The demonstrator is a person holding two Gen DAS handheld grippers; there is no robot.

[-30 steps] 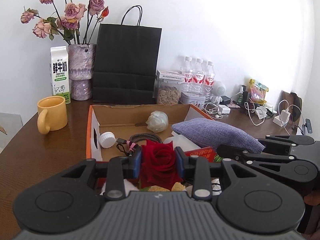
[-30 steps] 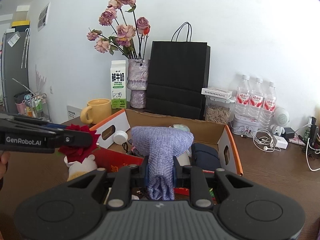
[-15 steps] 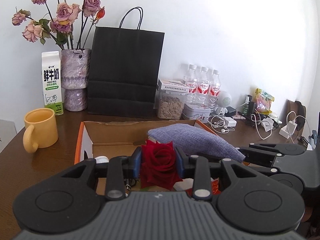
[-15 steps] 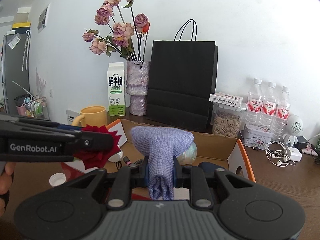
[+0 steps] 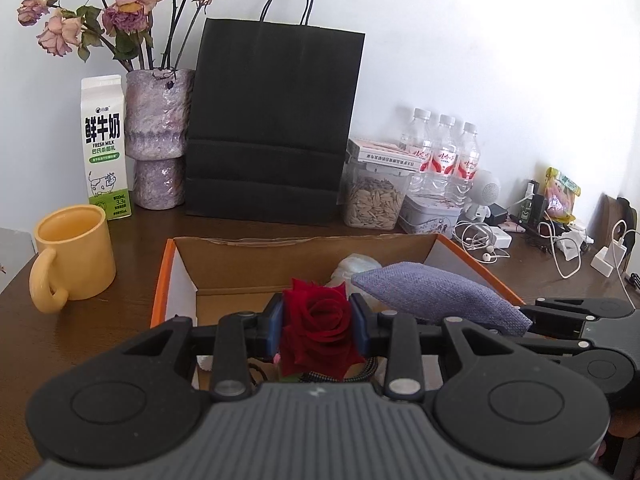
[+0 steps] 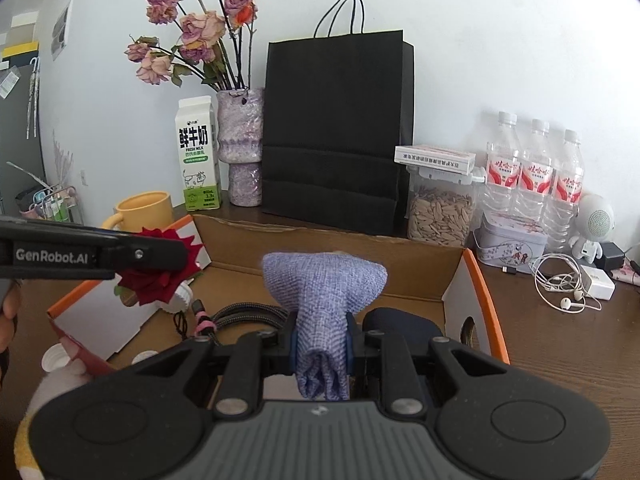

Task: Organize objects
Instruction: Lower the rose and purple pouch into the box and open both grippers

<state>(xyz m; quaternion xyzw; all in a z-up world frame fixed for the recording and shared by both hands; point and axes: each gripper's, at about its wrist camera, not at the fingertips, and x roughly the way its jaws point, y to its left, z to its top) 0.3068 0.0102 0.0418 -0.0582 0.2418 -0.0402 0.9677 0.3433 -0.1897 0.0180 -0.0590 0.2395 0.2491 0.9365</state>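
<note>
My left gripper [image 5: 319,330] is shut on a red rose [image 5: 320,332] and holds it above the near end of an open cardboard box with orange edges [image 5: 162,276]. The rose also shows in the right wrist view [image 6: 158,276], at the left. My right gripper [image 6: 321,340] is shut on a blue-purple woven cloth pouch [image 6: 322,296], lifted over the box [image 6: 474,276]. The pouch shows in the left wrist view [image 5: 432,296] to the right of the rose. Inside the box lie a braided cable [image 6: 244,314], a dark pouch [image 6: 400,320] and white caps [image 6: 180,300].
Behind the box stand a yellow mug [image 5: 72,256], a milk carton [image 5: 105,144], a purple vase of dried roses [image 5: 158,136], a black paper bag [image 5: 272,128], a seed jar [image 5: 374,196], three water bottles [image 5: 444,156] and a tin [image 5: 430,212]. Chargers and earphone cables [image 5: 560,244] clutter the right.
Both grippers have risen with their loads and moved towards the back of the table. The rose and the pouch now hang higher over the box.
</note>
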